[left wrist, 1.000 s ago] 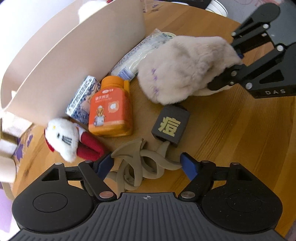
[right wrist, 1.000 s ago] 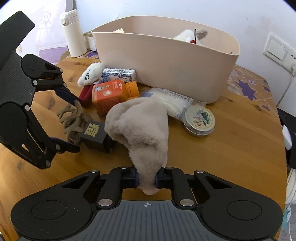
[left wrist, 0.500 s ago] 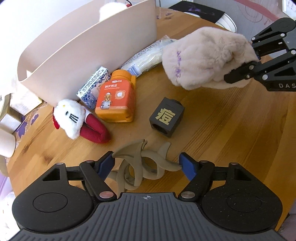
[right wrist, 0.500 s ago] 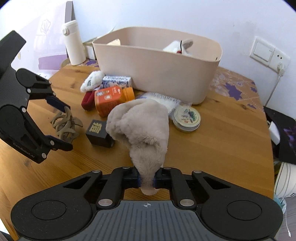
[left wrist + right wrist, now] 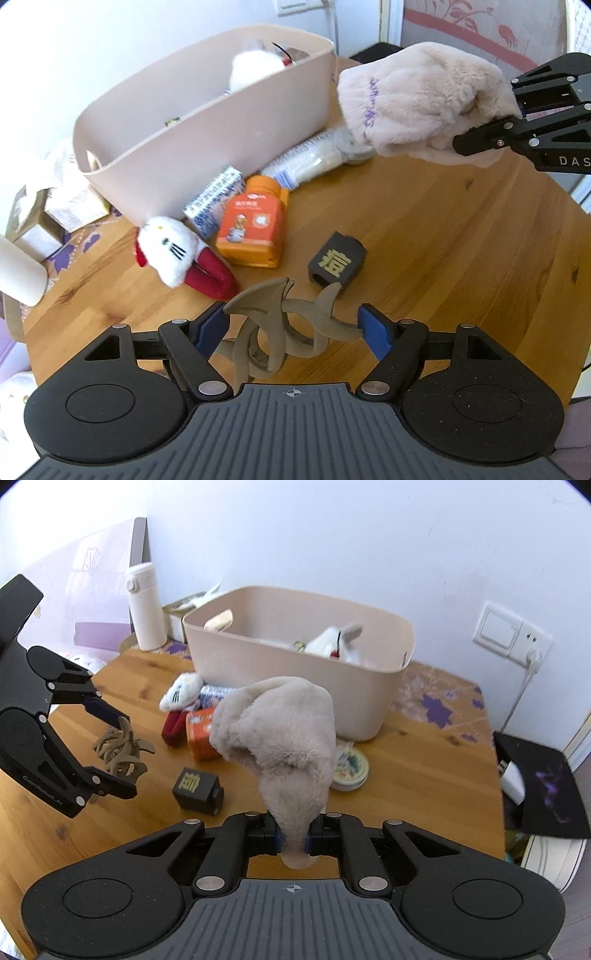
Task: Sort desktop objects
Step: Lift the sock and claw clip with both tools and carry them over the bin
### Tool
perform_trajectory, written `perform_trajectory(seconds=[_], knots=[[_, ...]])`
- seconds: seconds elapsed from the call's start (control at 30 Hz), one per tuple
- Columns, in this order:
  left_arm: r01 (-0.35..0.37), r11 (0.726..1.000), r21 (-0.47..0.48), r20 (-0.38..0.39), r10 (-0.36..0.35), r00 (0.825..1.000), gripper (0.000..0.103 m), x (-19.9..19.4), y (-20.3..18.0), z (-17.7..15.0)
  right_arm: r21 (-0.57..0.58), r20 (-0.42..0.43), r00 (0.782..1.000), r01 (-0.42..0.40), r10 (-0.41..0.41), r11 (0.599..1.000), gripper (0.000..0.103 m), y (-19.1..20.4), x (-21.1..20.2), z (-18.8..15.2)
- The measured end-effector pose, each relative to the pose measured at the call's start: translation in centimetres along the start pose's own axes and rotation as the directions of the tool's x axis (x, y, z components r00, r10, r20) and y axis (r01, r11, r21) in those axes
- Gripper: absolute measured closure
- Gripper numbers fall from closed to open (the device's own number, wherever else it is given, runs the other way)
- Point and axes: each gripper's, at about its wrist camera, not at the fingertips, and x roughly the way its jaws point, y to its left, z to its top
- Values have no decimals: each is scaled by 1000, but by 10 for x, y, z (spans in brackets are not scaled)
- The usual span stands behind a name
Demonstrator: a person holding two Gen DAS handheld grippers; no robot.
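- The right gripper point(image 5: 291, 840) is clamped on the narrow end of a beige fluffy plush point(image 5: 280, 723); the plush hangs lifted off the bench point(image 5: 424, 768), its bulk drooping ahead of the fingers; faint purple stitching shows on its fur in the left wrist view.
- Straight ahead of the right gripper stands the beige bin point(image 5: 295, 664), its rim open at the top; a white plush point(image 5: 332, 642) already lies inside near the far right wall; bare wood lies to the gripper's right as far as the bench edge.
- Below and ahead of the held plush lies a round tin point(image 5: 349, 766), partly hidden by it.
- The left gripper point(image 5: 291, 328) is held fairly wide around a taupe claw hair clip point(image 5: 280, 332); the blue pads sit at either side of it, but whether they press on it I cannot tell; in the right wrist view the clip appears raised off the wood.
- Just ahead of the left gripper sits a black block point(image 5: 337, 264) with a gold character; ahead and to its left lie an orange bottle point(image 5: 255, 229) on its side, a white cat plush point(image 5: 177, 251) with red legs, and a blue-patterned box point(image 5: 214, 206) against the bin wall.
- A long clear packet point(image 5: 306, 162) lies ahead at the foot of the bin.
- To the left gripper's right the wood is open up to the rounded bench edge.
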Motion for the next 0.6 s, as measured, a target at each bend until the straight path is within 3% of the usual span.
perform_trajectory(seconds=[0.6], knots=[[-64, 993, -97, 156, 79, 985, 26, -35, 51, 46, 5, 136, 988, 72, -72, 997, 92, -34, -17, 52]])
